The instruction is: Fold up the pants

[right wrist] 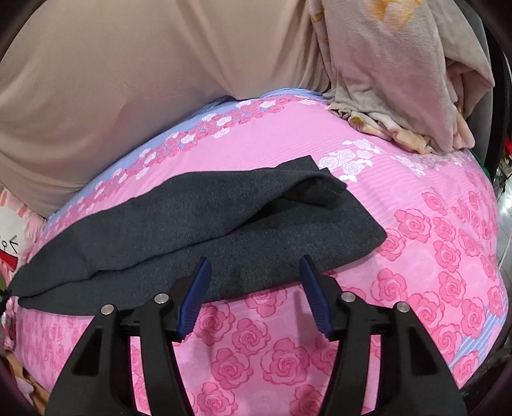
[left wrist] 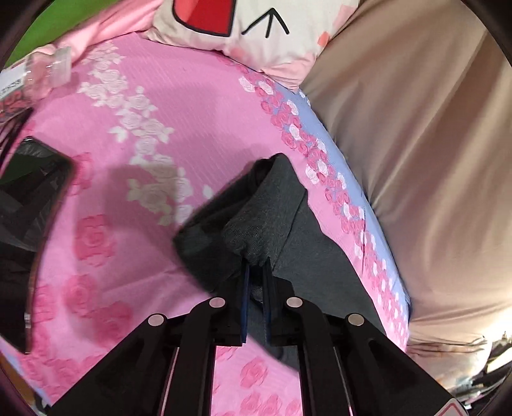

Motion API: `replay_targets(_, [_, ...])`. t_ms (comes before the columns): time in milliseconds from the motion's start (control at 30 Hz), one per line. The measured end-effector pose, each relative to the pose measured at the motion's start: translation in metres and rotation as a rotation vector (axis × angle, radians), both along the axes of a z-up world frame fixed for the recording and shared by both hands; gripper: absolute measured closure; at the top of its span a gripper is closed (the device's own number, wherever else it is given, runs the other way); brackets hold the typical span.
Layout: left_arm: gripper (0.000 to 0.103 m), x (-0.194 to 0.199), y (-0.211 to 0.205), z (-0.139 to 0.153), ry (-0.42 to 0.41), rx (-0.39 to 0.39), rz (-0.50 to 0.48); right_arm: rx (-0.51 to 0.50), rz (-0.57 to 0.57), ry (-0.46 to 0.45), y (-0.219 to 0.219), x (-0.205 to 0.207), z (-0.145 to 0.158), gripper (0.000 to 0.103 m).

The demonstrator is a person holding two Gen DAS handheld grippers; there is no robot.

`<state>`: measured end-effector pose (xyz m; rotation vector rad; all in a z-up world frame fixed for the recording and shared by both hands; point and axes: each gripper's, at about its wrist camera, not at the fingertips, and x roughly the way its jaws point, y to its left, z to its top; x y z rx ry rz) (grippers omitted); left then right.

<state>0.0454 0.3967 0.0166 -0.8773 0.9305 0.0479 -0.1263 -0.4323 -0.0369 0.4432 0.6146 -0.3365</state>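
Observation:
Dark grey pants lie across a pink rose-print bedsheet, one leg folded over the other. In the left wrist view my left gripper is shut on a bunched end of the pants, which rises as a peak above the blue pads. In the right wrist view my right gripper stands open at the near edge of the pants, its blue fingertips over the cloth and not pressing it.
A beige cover rises behind the bed. A crumpled fleece blanket lies at the far right. A white cartoon pillow, a clear plastic bottle and a black bag sit around the sheet in the left wrist view.

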Motion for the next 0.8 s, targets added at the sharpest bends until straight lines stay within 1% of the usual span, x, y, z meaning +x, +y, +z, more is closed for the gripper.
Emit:
replay_targets(67, [0.098,0.001,0.002,-0.009,0.033,0.051,0.004,0.038,-0.037,0.011,-0.015,0.002,-0.004,0.047])
replay_targets(100, [0.098,0.003,0.0,-0.015,0.057,0.064,0.003,0.069,-0.046,0.014,-0.022,0.004,-0.006,0.047])
replay_targets(133, [0.098,0.006,-0.002,-0.022,0.073,0.057,0.001,0.109,-0.045,0.011,-0.029,0.008,-0.007,0.047])
replay_targets(167, [0.098,0.008,-0.003,-0.025,0.078,0.065,0.003,0.177,-0.037,-0.007,-0.039,0.013,-0.008,0.047])
replay_targets(267, [0.098,0.009,-0.006,-0.025,0.077,0.089,0.005,0.277,-0.028,-0.042,-0.055,0.028,-0.004,0.047])
replay_targets(333, [0.098,0.009,-0.008,-0.023,0.082,0.101,0.001,0.333,-0.032,-0.055,-0.067,0.047,-0.002,0.037])
replay_targets(367, [0.098,0.01,-0.007,-0.023,0.084,0.103,0.0,0.341,-0.058,-0.046,-0.072,0.055,-0.003,0.037])
replay_targets(400, [0.098,0.011,-0.007,-0.022,0.089,0.106,-0.003,0.341,-0.085,-0.034,-0.078,0.068,-0.005,0.043])
replay_targets(433, [0.098,0.014,-0.006,-0.022,0.094,0.11,-0.002,0.324,-0.096,-0.017,-0.081,0.08,-0.005,0.079])
replay_targets(467, [0.098,0.016,-0.006,-0.02,0.097,0.112,-0.003,0.306,-0.092,-0.003,-0.082,0.087,-0.002,0.101])
replay_targets(500, [0.098,0.017,-0.006,-0.018,0.099,0.117,-0.004,0.274,-0.083,-0.031,-0.078,0.088,0.011,0.101])
replay_targets(567, [0.098,0.02,-0.007,-0.006,0.092,0.133,-0.019,0.194,-0.044,-0.128,-0.064,0.076,0.047,0.101])
replay_targets(600, [0.098,0.022,-0.007,0.0,0.083,0.147,-0.027,0.153,-0.014,-0.19,-0.057,0.063,0.069,0.101])
replay_targets(633, [0.098,0.021,-0.008,0.007,0.072,0.161,-0.042,0.124,0.001,-0.212,-0.053,0.054,0.08,0.101])
replay_targets(667, [0.098,0.021,-0.01,0.01,0.07,0.179,-0.054,0.083,-0.002,-0.189,-0.053,0.046,0.082,0.101])
replay_targets(700, [0.098,0.023,-0.012,0.01,0.081,0.209,-0.071,0.063,-0.011,-0.142,-0.055,0.046,0.074,0.101])
replay_targets(733, [0.098,0.025,-0.013,0.007,0.099,0.229,-0.079,0.051,-0.026,-0.058,-0.061,0.047,0.054,0.101])
replay_targets(767, [0.098,0.027,-0.012,0.0,0.128,0.246,-0.081,0.055,-0.036,-0.003,-0.065,0.048,0.036,0.101])
replay_targets(800, [0.097,0.03,-0.01,-0.012,0.165,0.246,-0.083,0.087,-0.044,0.059,-0.073,0.047,0.01,0.101])
